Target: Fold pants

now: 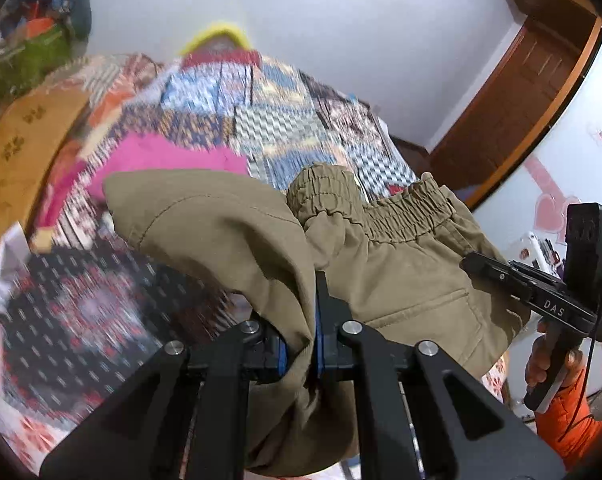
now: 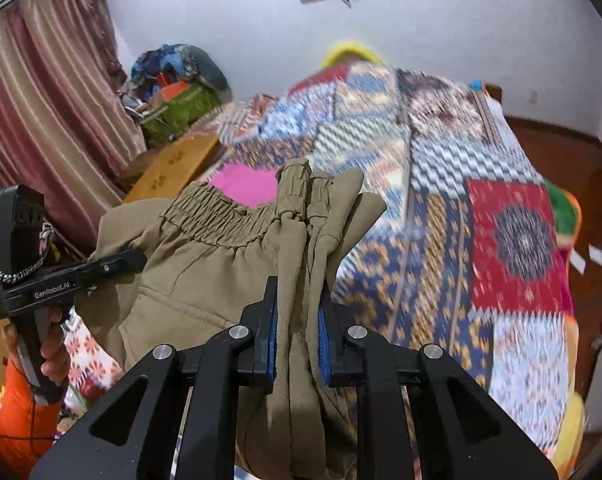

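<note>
step in hand, as judged: carry phase. khaki pants [image 1: 401,264] are lifted clear above the bed [image 2: 481,208], waistband bunched, not yet laid flat.

left hand-held gripper [image 1: 301,328]: clamped on a thick fold of the pants; cloth fills the gap between the blue pads [image 1: 320,320] and drapes down over the near side.

right hand-held gripper [image 2: 297,332]: clamped on several stacked layers of the same pants, elastic waistband [image 2: 217,220] spread out toward the left gripper.

pants hang between the two grippers, above the patchwork quilt [image 2: 441,168]; a pink cloth [image 2: 245,182] lies on the quilt beyond them.

next move, judged: draw the grippers apart to tension the waistband, lower onto a bare part of the quilt, away from the pink cloth. risk: layers slip unevenly from the right grip.

background blurred; finer detail cannot be told.
</note>
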`<control>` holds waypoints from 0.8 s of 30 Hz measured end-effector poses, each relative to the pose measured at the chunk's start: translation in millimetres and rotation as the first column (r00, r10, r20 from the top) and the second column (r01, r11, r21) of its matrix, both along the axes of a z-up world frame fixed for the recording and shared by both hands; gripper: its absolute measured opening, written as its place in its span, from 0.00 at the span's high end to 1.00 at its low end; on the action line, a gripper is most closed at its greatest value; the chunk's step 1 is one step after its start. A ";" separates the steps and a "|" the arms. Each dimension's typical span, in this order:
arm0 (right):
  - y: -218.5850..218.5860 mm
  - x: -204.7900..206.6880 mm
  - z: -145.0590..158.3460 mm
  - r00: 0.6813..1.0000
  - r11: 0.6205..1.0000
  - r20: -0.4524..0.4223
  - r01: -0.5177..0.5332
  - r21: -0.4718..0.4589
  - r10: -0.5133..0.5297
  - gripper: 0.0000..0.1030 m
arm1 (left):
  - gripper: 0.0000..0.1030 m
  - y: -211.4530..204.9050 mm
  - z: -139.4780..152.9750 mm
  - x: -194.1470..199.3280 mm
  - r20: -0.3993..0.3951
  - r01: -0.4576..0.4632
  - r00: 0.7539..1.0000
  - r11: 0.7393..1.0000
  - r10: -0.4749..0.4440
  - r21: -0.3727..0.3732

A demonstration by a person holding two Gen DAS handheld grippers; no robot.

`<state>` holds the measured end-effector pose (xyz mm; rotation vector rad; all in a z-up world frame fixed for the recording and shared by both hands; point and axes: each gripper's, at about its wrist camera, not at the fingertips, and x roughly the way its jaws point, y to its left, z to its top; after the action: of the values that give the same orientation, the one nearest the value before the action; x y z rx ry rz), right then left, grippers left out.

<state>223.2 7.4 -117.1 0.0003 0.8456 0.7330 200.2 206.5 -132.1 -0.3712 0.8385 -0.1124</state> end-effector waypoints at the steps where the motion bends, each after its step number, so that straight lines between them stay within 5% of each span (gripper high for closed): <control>1: 7.4 3.5 2.9 1.000 1.000 0.013 -0.006 -0.003 0.006 0.86 | 0.91 6.5 3.8 4.0 0.009 -0.002 1.000 1.000 0.002 0.007; 13: 109.8 75.9 12.2 0.993 0.998 0.097 -0.062 0.014 0.060 0.86 | 0.91 120.4 13.1 89.3 0.022 -0.058 0.998 0.998 0.057 0.039; 24: 182.6 145.5 -40.9 0.998 0.999 0.044 -0.047 -0.022 0.048 0.86 | 0.91 196.7 -43.1 179.7 -0.026 -0.092 0.995 0.991 0.095 0.093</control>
<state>368.7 190.0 -158.0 -0.0548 0.8130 0.7663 379.9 403.3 -175.1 -0.3257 0.8522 0.0191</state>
